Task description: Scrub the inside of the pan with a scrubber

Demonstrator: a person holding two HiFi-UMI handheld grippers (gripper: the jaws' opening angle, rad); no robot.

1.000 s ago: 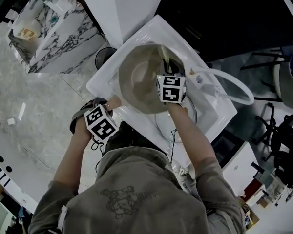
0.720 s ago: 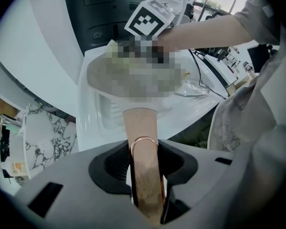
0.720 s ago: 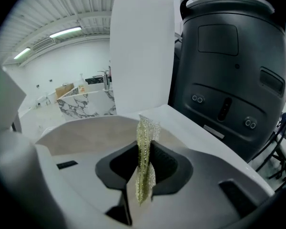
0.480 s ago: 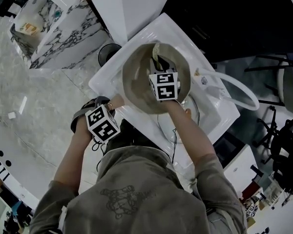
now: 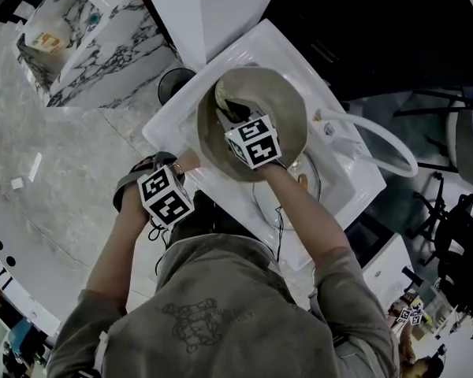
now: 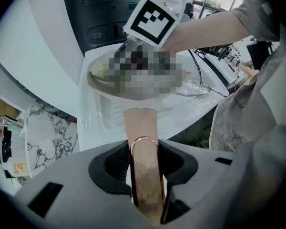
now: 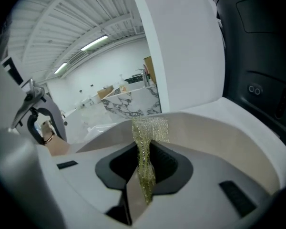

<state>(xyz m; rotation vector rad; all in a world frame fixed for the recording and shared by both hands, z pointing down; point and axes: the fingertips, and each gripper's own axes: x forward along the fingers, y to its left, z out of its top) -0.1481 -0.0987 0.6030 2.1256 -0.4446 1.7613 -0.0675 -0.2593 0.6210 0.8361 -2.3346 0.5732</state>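
Observation:
A round beige pan (image 5: 280, 105) hangs tilted over the white sink (image 5: 173, 128). Its pale wooden handle (image 6: 142, 132), which has a copper ring on it, runs back between the jaws of my left gripper (image 6: 145, 168), and that gripper is shut on it. In the head view the left gripper (image 5: 179, 172) is at the pan's near left rim. My right gripper (image 5: 235, 115) reaches inside the pan, shut on a yellow-green mesh scrubber (image 7: 146, 149). The scrubber (image 5: 221, 94) lies against the pan's inner wall (image 7: 229, 137) at its far left side.
A white hose (image 5: 382, 136) loops at the sink's right. A clear round lid (image 5: 307, 178) lies in the sink beside the pan. A marble-topped counter (image 5: 102, 50) and a dark round bin (image 5: 172, 83) stand at the far left. The person's torso fills the lower head view.
My right gripper has swept the scrubber from the pan's right side across to its far left. The left gripper and the pan have hardly moved.

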